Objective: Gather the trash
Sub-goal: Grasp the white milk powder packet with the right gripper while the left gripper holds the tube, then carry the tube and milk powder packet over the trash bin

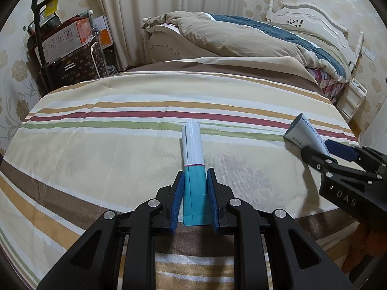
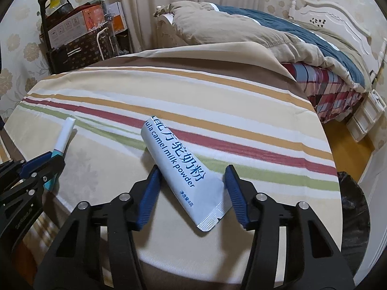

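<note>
Left gripper (image 1: 195, 176): black frame, blue ribbed pads, jaws narrow and clamped on the teal end of a white-and-teal stick sachet (image 1: 193, 149).
White-and-teal stick sachet: points away from the gripper, its white end over the green stripe of the cloth.
Right gripper (image 2: 192, 172): jaws partly apart around a pale grey camel milk powder sachet (image 2: 180, 166); the left pad touches its edge, the right pad sits just beside its lower corner; whether it is gripped, I cannot tell.
Grey sachet: lies slantwise across the jaws, crimped end nearest the camera.
Surface: striped beige cloth (image 2: 241, 111) under both sachets.
Beyond: bed with tan-and-blue quilt (image 1: 241, 33); stacked cardboard boxes (image 1: 70, 36) at the left wall.
</note>
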Motion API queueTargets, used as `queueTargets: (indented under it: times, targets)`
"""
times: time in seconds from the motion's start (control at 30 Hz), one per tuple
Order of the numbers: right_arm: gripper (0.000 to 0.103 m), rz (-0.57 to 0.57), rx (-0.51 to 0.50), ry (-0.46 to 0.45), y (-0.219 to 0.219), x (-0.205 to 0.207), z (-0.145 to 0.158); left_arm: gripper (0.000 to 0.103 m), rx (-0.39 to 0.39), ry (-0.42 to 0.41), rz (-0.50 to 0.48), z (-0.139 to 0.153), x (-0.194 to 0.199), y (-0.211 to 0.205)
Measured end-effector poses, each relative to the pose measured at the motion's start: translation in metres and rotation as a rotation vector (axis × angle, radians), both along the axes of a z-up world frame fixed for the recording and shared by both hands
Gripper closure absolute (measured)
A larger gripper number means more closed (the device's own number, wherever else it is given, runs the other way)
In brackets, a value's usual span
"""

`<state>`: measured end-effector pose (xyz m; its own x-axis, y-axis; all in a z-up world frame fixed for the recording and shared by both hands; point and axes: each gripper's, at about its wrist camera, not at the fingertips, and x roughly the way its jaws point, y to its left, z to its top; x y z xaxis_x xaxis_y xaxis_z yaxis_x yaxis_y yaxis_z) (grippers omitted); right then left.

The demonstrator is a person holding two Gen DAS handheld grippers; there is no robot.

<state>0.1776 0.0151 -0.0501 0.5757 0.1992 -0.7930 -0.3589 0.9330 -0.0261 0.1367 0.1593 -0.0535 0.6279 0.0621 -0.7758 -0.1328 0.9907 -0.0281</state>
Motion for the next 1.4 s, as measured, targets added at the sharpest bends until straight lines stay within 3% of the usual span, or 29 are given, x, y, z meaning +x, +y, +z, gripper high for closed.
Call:
queueTargets:
  times: [0.47,1.4]
  targets:
    - [0.059,-0.012,0.049,0.000,-0.012,-0.045,0.003,0.081,-0.033,-0.011,-0.020,0.002,-0.025,-0.010]
    - [0.066,-0.143,0.118,-0.079,-0.092,-0.114,0.020,0.081,-0.042,-0.061,-0.137,0.016,-0.074,-0.078]
